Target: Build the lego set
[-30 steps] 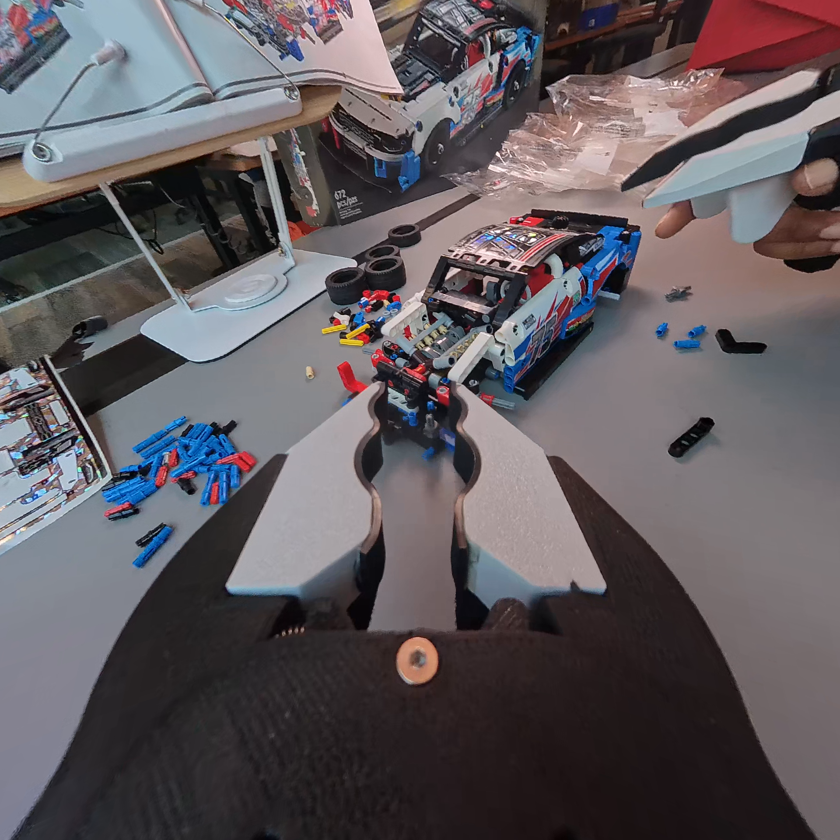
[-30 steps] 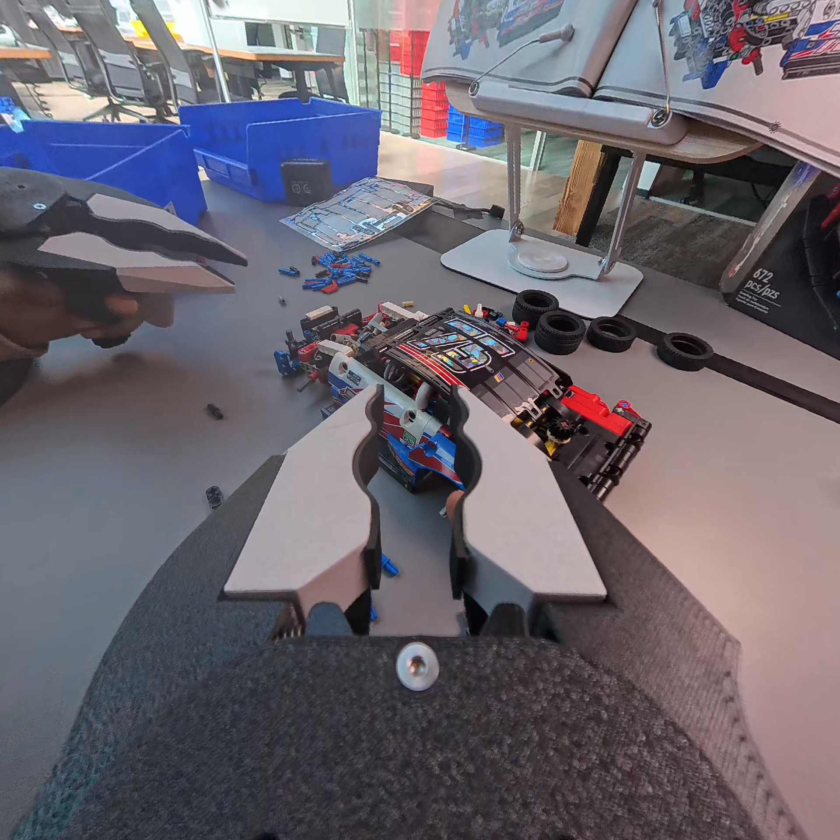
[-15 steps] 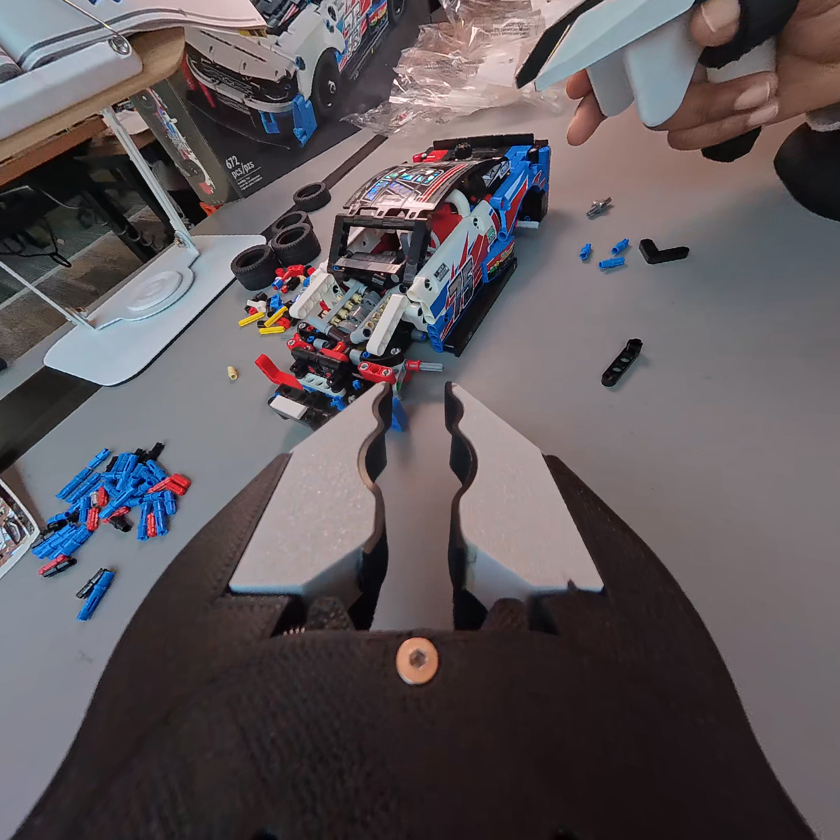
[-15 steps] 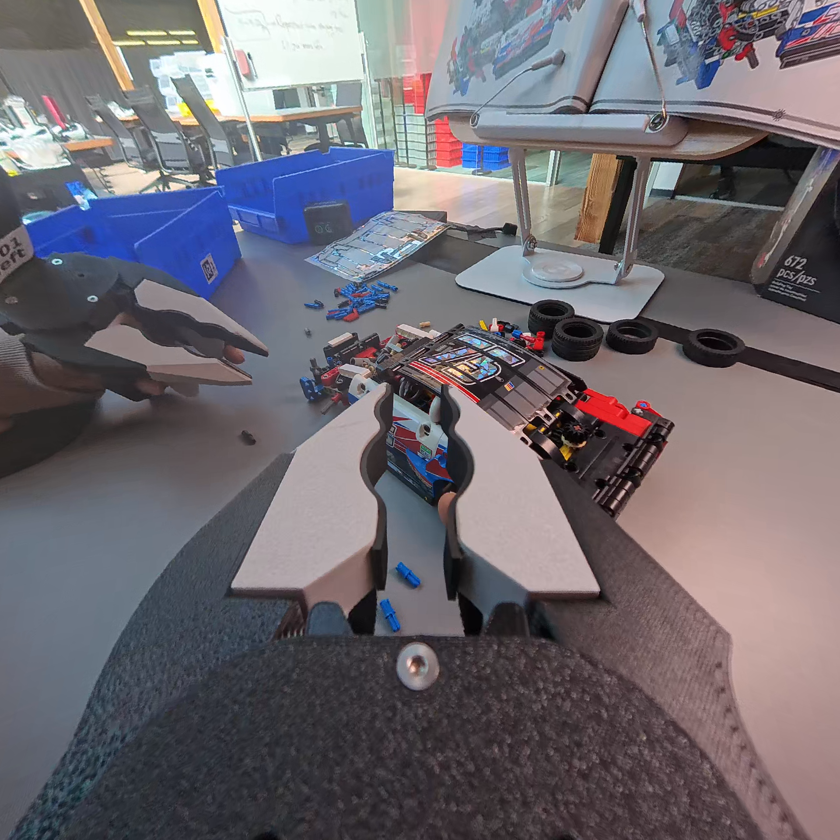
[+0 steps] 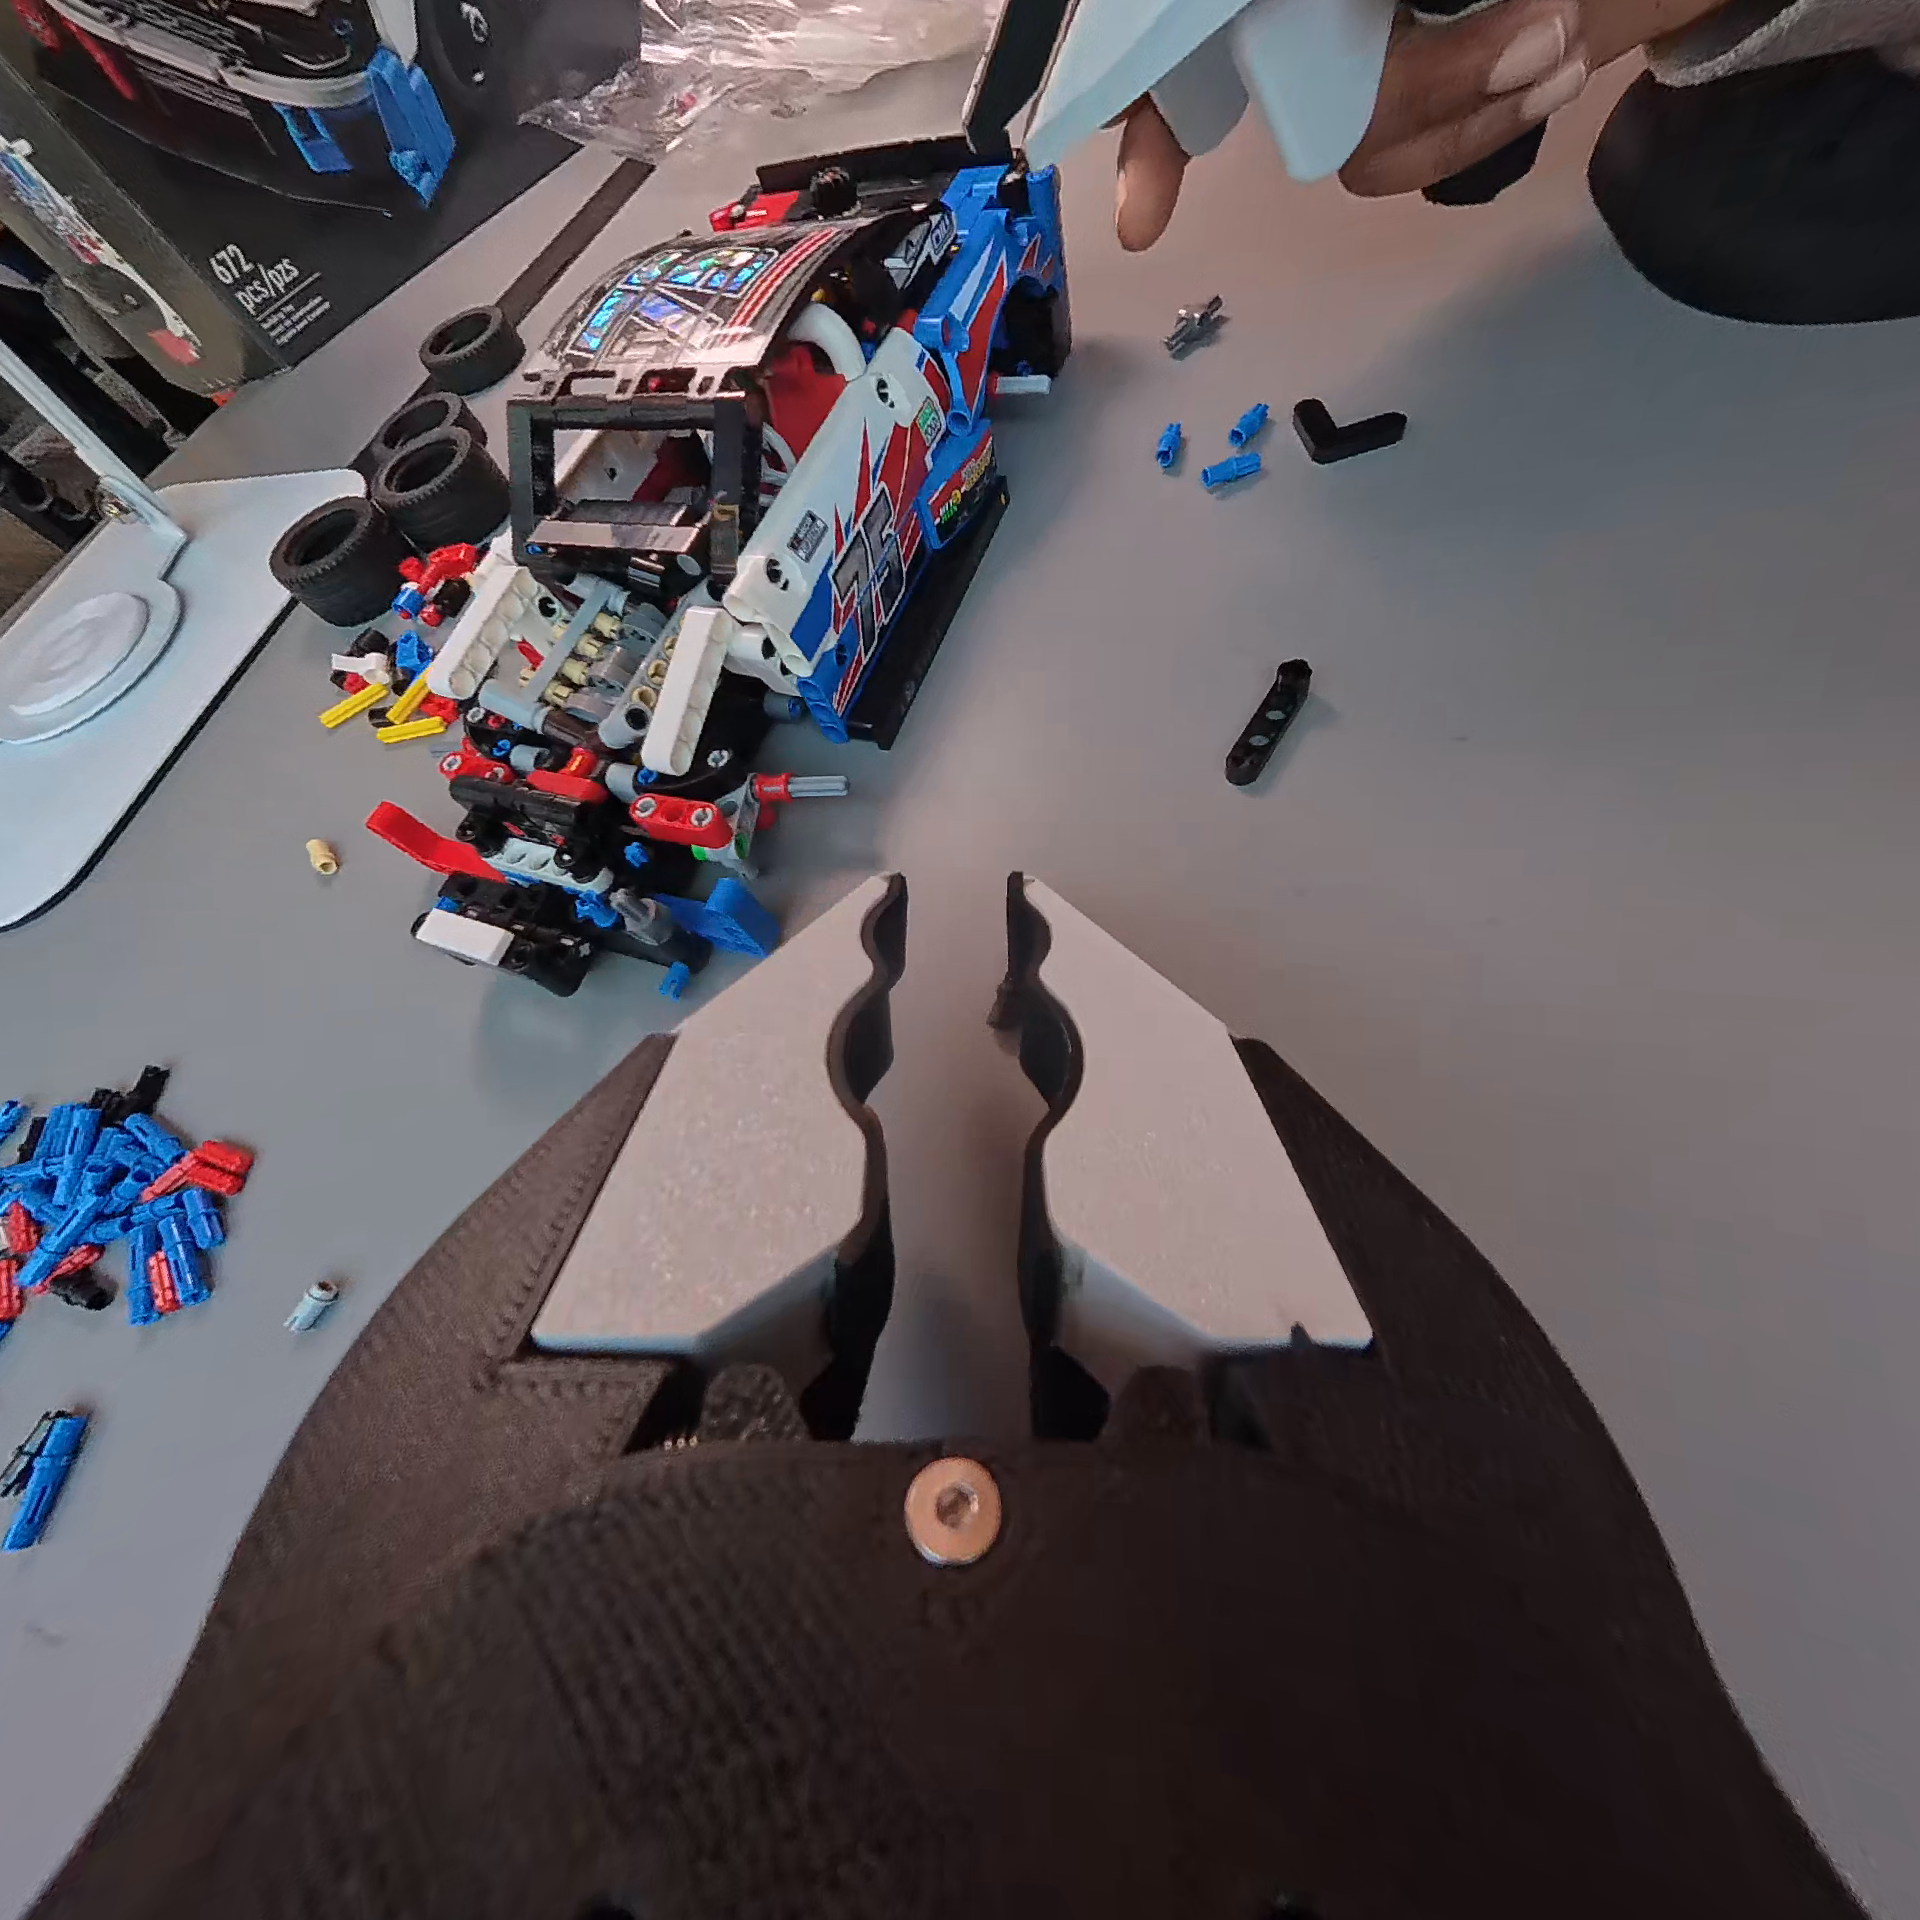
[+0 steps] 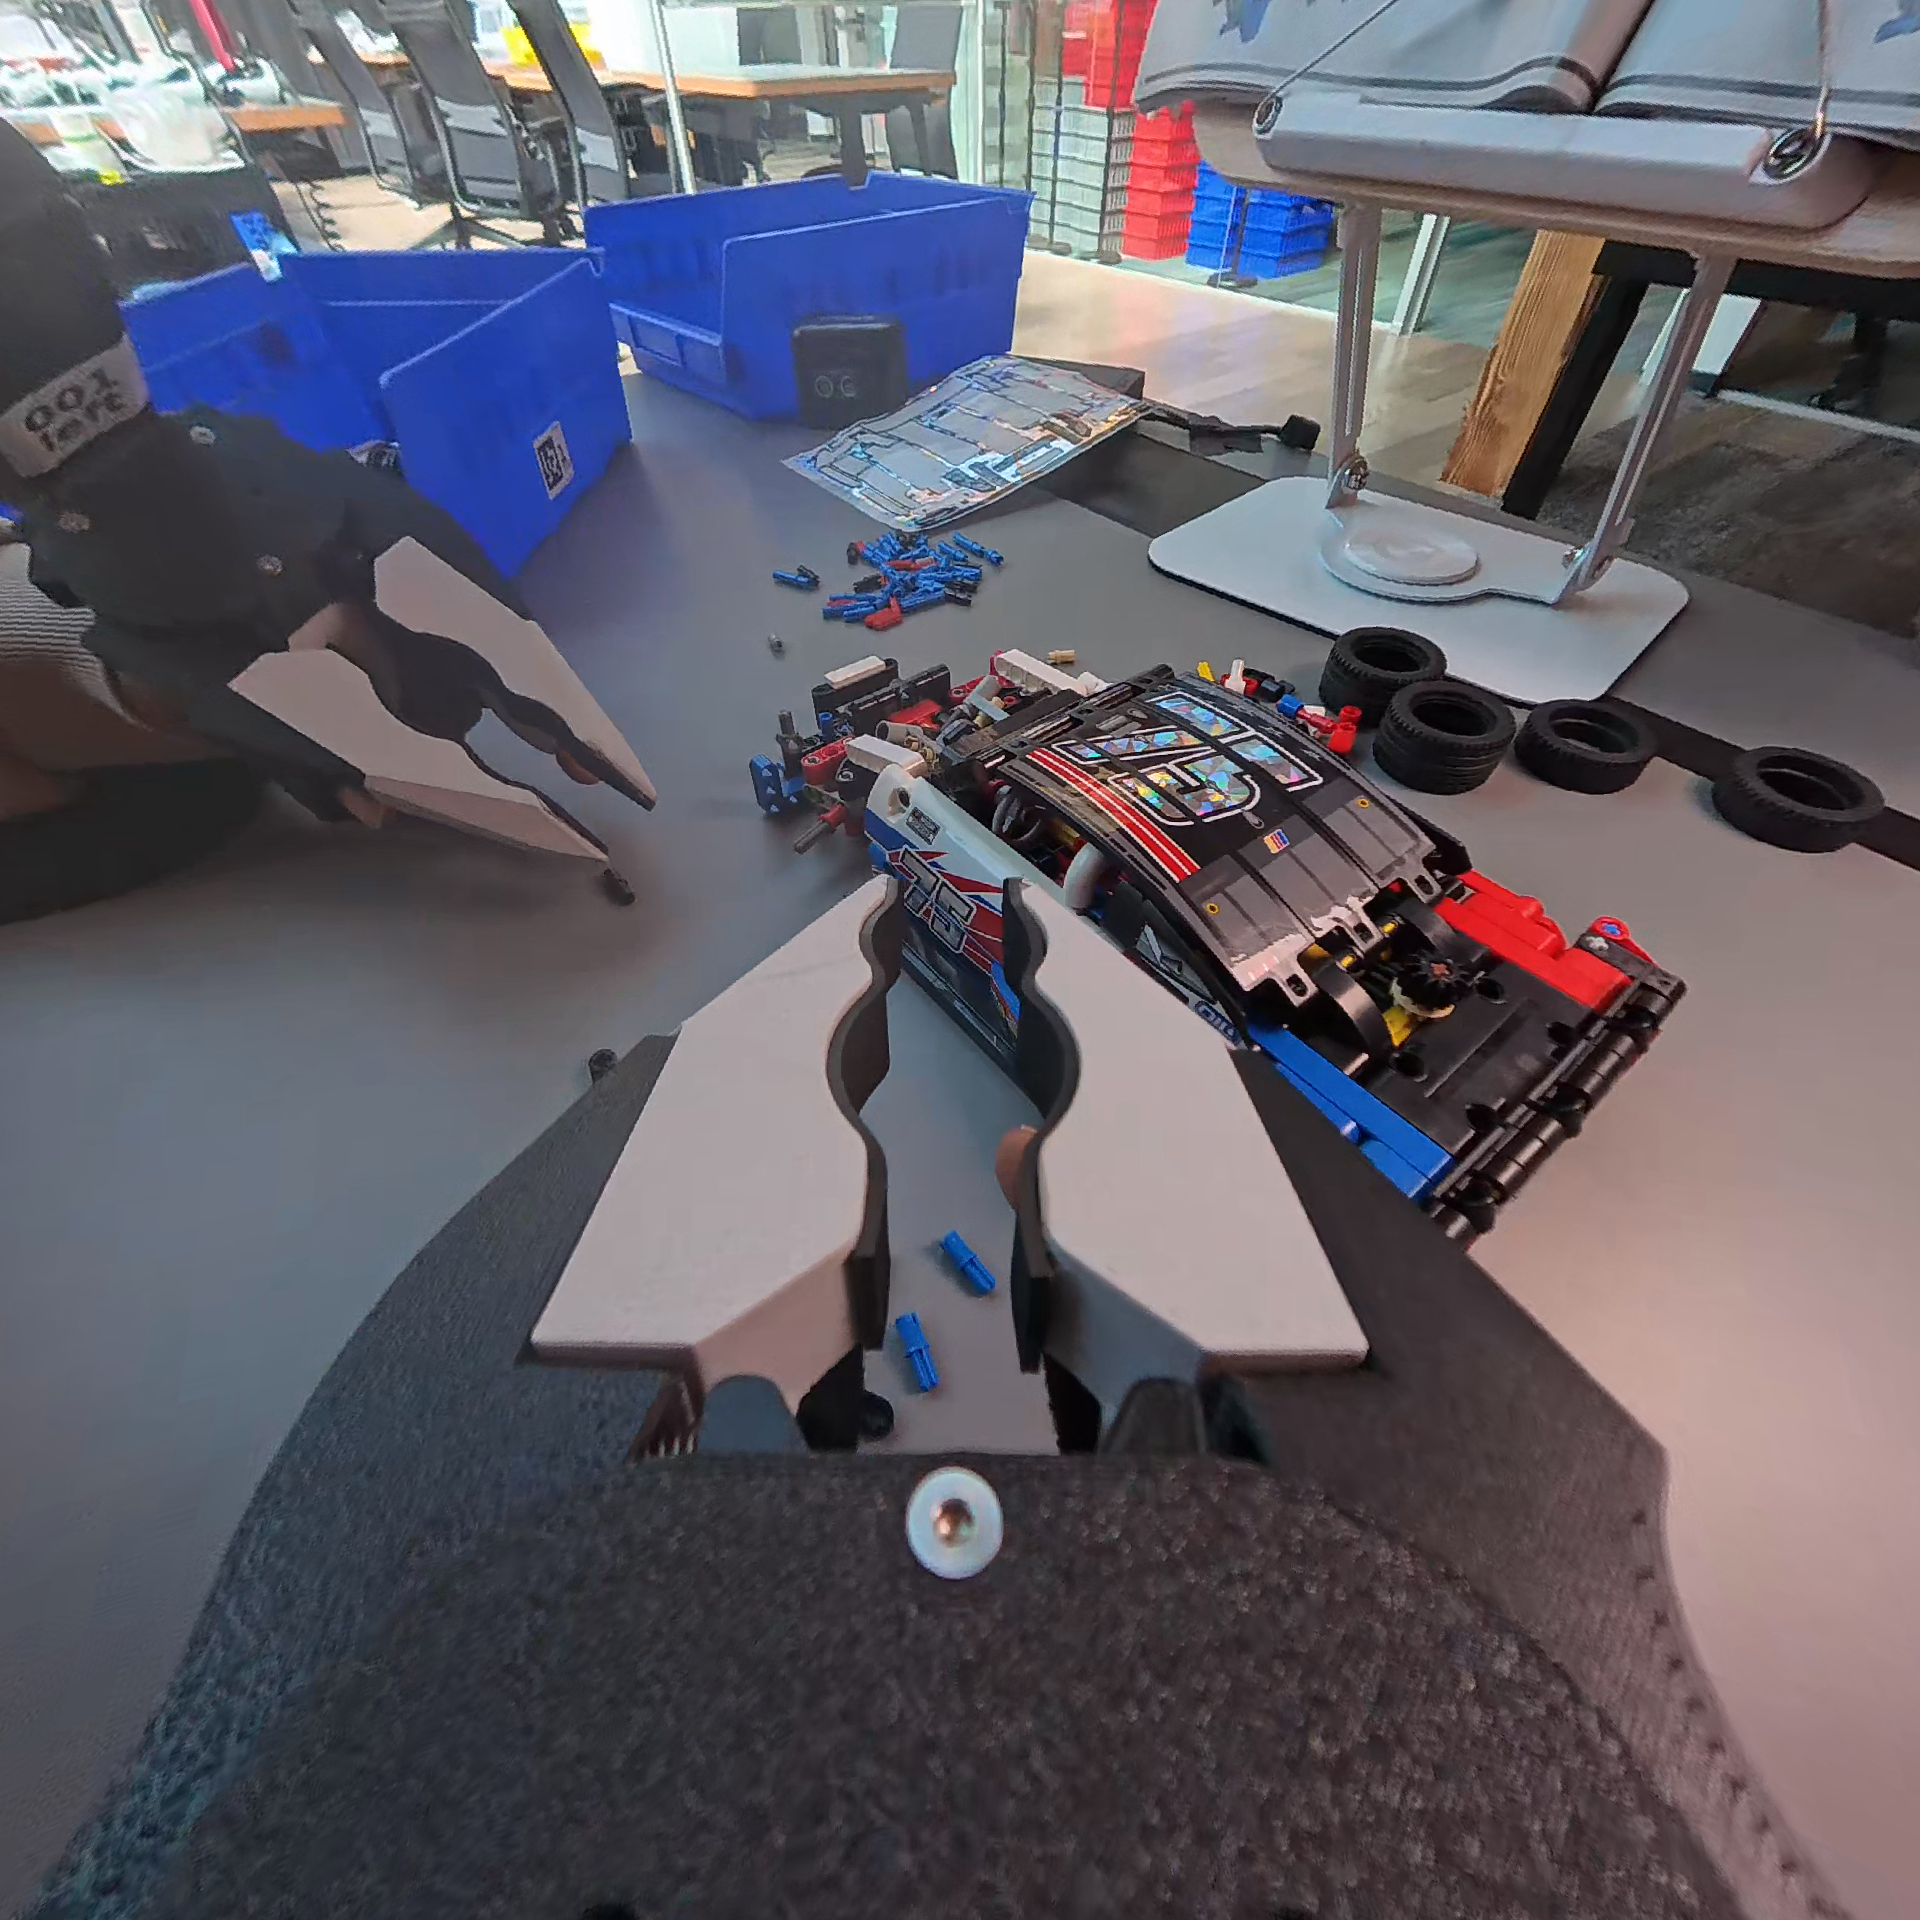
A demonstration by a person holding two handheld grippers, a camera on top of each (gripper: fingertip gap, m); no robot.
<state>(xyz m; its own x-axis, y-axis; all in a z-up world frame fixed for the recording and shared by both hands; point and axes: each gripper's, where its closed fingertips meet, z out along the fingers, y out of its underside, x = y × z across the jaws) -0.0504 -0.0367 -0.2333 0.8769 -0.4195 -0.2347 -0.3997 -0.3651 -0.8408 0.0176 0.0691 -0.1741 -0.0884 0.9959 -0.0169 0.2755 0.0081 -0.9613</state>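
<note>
in the left wrist view, i am looking along my left gripper (image 5: 954, 899), whose grey wedge-shaped fingers are standing a narrow gap apart with nothing between them, hovering over the bare grey tabletop (image 5: 1507, 935). just ahead and to the left of its tips, the partly built blue, white and black lego race car (image 5: 769, 499) is sitting on the table with its open front end facing me. a loose heap of small blue and red plastic pins (image 5: 114, 1195) is lying well off to the left of the fingers, and a short black beam with holes (image 5: 1270, 720) is resting ahead to the right. far ahead, a hand is holding the right gripper (image 5: 1132, 73) above the car's rear.

in the right wrist view, i am seeing my right gripper (image 6: 951, 904) with its fingers also slightly parted and gripping nothing; the car's (image 6: 1195, 873) blue and white side is showing through the gap just beyond the tips. two small blue pins (image 6: 940, 1309) are lying on the table under the fingers. four black rubber tyres (image 6: 1579, 738) are sitting beyond the car to the right, and the left gripper (image 6: 623, 826) is hanging off to the left, near the table.
</note>
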